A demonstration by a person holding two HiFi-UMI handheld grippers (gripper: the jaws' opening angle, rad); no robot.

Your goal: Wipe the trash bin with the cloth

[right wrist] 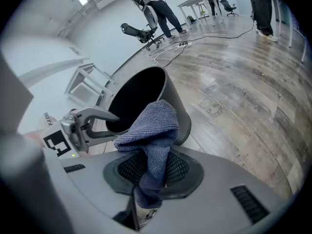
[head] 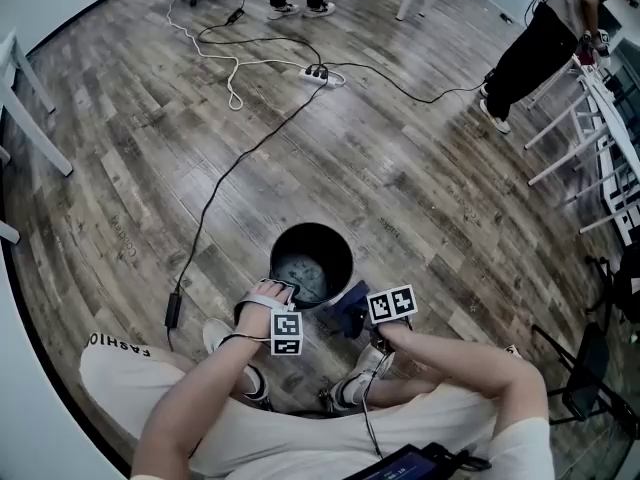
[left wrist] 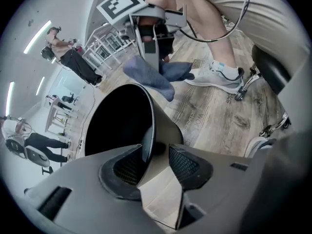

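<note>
The black round trash bin (head: 336, 242) stands on the wood floor in front of the person's feet. My left gripper (head: 278, 290) is at its near rim. In the left gripper view the bin's rim (left wrist: 147, 141) runs between the two pads (left wrist: 186, 164), and a gap shows beside it, so the jaws stand open around the rim. My right gripper (right wrist: 153, 172) is shut on a dark blue cloth (right wrist: 152, 126) and holds it bunched up just right of the bin, clear of its wall. The cloth (head: 349, 308) and the cloth (left wrist: 151, 77) also show in the other views.
Black and white cables with a power strip (head: 318, 73) cross the floor beyond the bin. A person (head: 530, 48) stands at the far right by white table legs (head: 570, 138). The wearer's shoes (head: 360, 373) sit close behind the bin. A black chair (head: 595, 368) is at right.
</note>
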